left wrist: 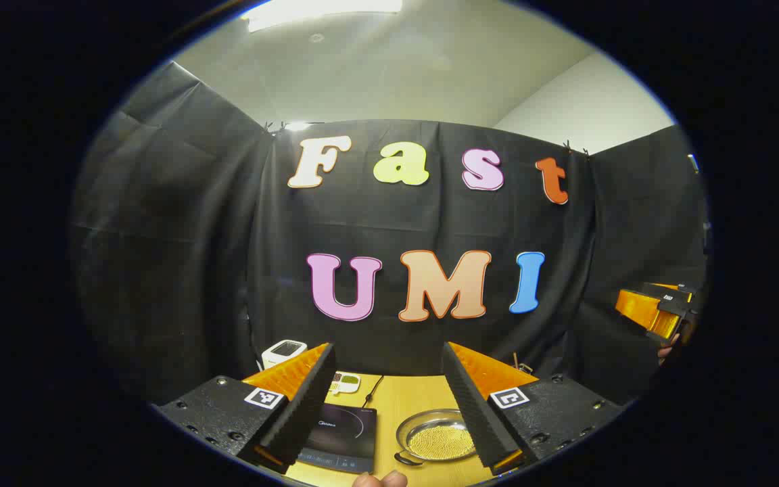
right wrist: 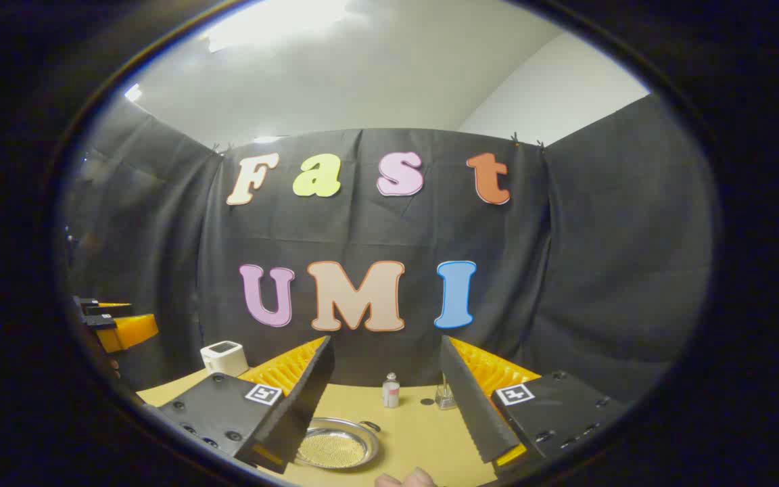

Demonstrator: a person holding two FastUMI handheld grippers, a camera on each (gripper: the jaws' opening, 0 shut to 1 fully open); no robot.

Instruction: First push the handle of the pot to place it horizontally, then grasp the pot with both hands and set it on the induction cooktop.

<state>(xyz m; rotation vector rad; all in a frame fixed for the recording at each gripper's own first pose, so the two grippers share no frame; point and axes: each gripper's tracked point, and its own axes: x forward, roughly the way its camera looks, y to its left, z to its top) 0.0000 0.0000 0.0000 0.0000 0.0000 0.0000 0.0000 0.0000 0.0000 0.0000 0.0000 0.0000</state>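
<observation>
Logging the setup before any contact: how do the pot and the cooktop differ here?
The round silvery metal pot is a raised, shiny dish with a side handle; the dark flat rectangular induction cooktop is matte and low. The pot sits right of the cooktop, not on it. Both rest on the yellow wooden table.

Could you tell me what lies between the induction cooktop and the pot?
Only bare table: in the left gripper view, a wooden strip separates the induction cooktop from the pot.
</observation>
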